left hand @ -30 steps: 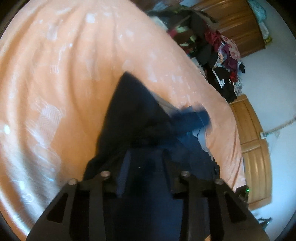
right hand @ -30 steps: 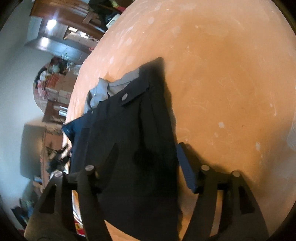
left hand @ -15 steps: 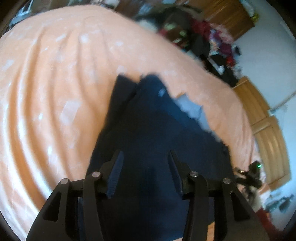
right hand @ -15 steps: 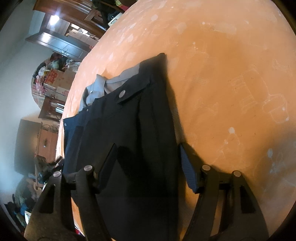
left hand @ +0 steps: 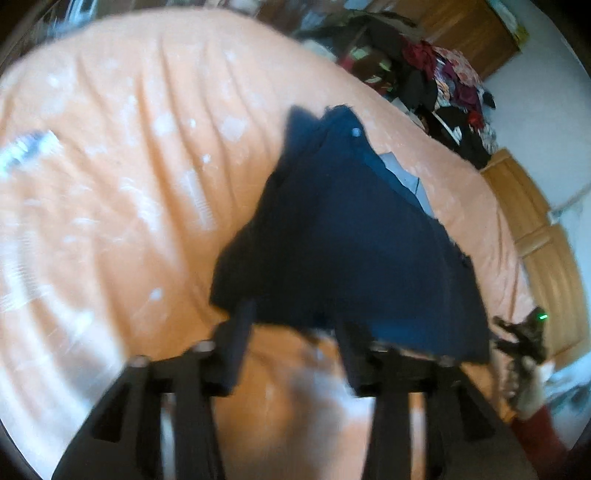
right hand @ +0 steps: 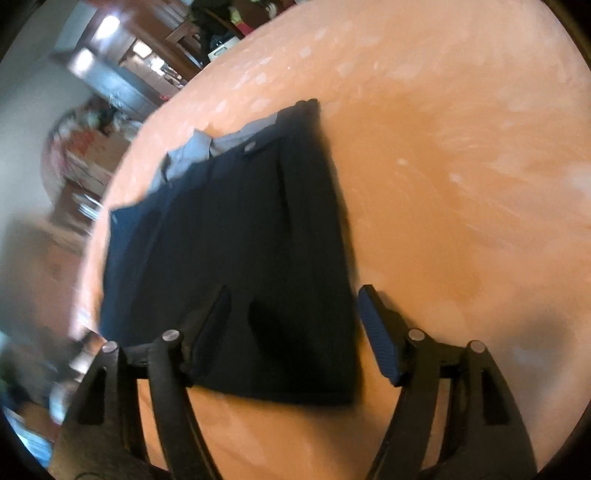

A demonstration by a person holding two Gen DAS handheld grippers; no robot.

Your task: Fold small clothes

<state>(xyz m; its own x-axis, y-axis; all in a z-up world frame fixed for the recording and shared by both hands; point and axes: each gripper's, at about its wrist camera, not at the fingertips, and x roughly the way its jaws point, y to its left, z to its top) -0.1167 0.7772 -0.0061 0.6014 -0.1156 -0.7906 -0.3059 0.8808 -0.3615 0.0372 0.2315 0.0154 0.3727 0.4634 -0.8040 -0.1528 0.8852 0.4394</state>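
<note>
Dark navy shorts (left hand: 343, 240) (right hand: 240, 243) lie flat on the orange bedsheet (left hand: 129, 184) (right hand: 443, 166), waistband toward 12 o'clock. The left gripper (left hand: 291, 332) hovers at their 6 o'clock hem, jaws spread wide, holding nothing. The right gripper (right hand: 291, 317) also stands wide open over the shorts' near edge, empty.

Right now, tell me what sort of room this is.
Probably a bedroom: an orange bedsheet under the dark shorts, a heap of clothes, and a wooden wardrobe behind it.
</note>
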